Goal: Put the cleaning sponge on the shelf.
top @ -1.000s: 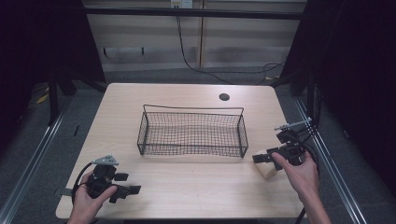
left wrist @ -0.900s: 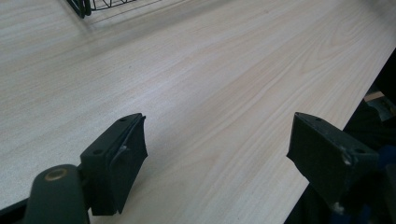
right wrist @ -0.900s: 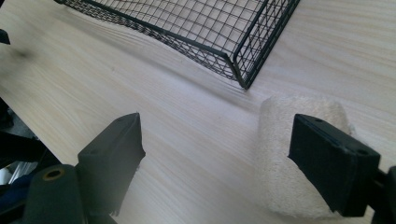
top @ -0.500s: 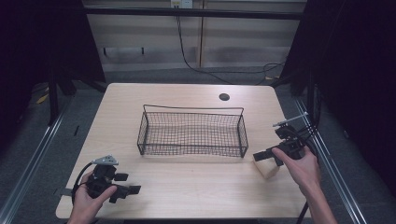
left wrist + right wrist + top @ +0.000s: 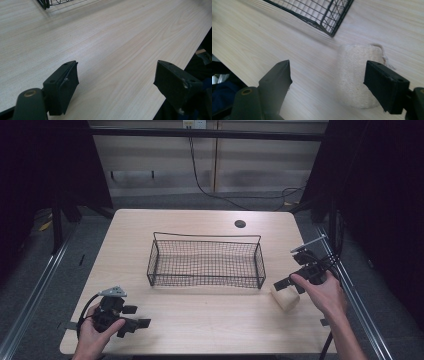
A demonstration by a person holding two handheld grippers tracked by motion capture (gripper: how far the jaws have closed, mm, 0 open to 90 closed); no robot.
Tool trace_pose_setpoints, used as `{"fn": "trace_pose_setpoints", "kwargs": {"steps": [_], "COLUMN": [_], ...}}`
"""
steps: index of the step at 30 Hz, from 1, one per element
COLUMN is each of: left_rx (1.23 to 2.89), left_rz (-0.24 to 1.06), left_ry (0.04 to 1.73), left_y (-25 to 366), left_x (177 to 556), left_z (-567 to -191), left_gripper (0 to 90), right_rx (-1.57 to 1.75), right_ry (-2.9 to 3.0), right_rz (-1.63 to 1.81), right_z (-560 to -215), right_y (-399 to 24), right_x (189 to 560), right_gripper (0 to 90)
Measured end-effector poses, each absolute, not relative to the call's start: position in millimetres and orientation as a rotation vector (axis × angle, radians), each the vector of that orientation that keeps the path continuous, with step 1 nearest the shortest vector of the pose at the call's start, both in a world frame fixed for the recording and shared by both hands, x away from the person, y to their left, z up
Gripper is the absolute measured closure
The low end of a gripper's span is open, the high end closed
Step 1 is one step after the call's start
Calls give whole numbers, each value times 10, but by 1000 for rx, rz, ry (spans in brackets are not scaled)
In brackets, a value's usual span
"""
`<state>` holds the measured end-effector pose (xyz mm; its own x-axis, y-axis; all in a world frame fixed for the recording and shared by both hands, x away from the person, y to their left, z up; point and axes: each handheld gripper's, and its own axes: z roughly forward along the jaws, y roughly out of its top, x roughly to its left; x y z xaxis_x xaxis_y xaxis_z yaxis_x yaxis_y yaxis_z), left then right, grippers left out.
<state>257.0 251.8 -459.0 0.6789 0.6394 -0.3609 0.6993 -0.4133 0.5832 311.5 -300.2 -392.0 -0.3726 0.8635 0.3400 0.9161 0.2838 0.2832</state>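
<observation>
A pale loofah (image 5: 358, 75) lies on the table (image 5: 210, 315) just off the basket's (image 5: 205, 262) near right corner, its long axis pointing roughly at that corner, cord loop at the far end. It looks light, soft and squashy — best pinched across its middle. The right gripper (image 5: 337, 82) hovers over it, jaws apart; the left gripper (image 5: 131, 319) rests wide apart — empty.

1. My right gripper (image 5: 284, 283) has drawn back slightly toward the table's right edge since a second ago.
2. The pale loofah piece (image 5: 286, 296), hidden under my hand before, now lies uncovered near the basket's (image 5: 205, 262) front right corner, ahead of my spread jaws.
</observation>
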Motion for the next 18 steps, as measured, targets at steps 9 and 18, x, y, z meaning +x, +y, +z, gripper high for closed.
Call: {"fn": "trace_pose_setpoints", "kwargs": {"steps": [9, 18], "left_rx": [2157, 2156], "left_rz": [-107, -106], "left_ry": [1021, 1022], "left_y": [2519, 2517], "left_x": [2572, 2573], "left_z": [-4590, -4594], "left_gripper": [189, 189], "right_rx": [-1668, -1696], "right_ry": [-2375, -2345], "right_rz": [-565, -438], "right_z": [-4036, -4185], "right_y": [-3026, -3087], "right_x": [3195, 3268], "right_gripper": [212, 196]}}
